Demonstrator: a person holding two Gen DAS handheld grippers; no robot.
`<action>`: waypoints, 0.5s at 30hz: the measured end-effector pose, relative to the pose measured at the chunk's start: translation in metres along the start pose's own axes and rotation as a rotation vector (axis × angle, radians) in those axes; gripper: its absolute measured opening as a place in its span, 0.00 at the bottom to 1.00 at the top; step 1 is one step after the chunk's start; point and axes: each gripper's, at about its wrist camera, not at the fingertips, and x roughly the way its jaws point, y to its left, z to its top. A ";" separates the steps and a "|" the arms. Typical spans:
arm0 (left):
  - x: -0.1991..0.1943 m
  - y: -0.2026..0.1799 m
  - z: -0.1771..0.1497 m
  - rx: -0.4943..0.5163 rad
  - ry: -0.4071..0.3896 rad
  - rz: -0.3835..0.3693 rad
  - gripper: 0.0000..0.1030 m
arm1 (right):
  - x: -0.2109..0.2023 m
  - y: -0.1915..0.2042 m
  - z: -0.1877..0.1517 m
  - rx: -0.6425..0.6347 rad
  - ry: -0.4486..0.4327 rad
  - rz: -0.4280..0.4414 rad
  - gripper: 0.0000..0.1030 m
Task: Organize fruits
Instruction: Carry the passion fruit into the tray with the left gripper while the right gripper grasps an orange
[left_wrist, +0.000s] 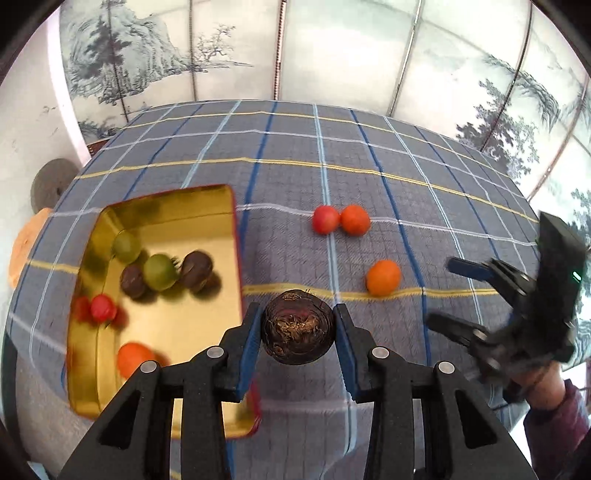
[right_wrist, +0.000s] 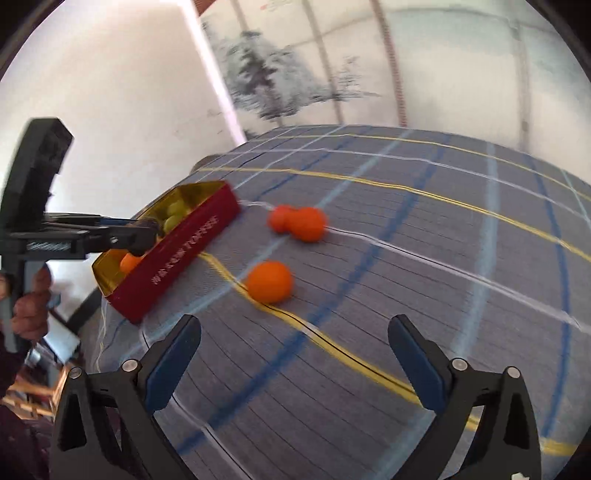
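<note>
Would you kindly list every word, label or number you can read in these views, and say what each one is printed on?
"TOFFEE", or something close to it: pale letters on the red outer side wall of the gold-lined tin, right wrist view; motion blur makes the spelling uncertain.
A few small pale characters before that word on the same wall: too blurred to read.
Nothing else carries readable text in either view.

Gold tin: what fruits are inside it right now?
In the gold tin: two green fruits, two dark brown ones, red ones and an orange one; the left gripper covers its near corner.
</note>
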 end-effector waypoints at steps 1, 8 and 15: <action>-0.004 0.004 -0.004 -0.005 0.000 0.001 0.38 | 0.009 0.004 0.004 -0.013 0.017 0.006 0.91; -0.019 0.024 -0.019 -0.049 -0.018 0.014 0.38 | 0.057 0.018 0.019 -0.081 0.110 -0.032 0.78; -0.031 0.055 -0.031 -0.115 -0.038 0.044 0.38 | 0.067 0.020 0.022 -0.087 0.144 -0.077 0.35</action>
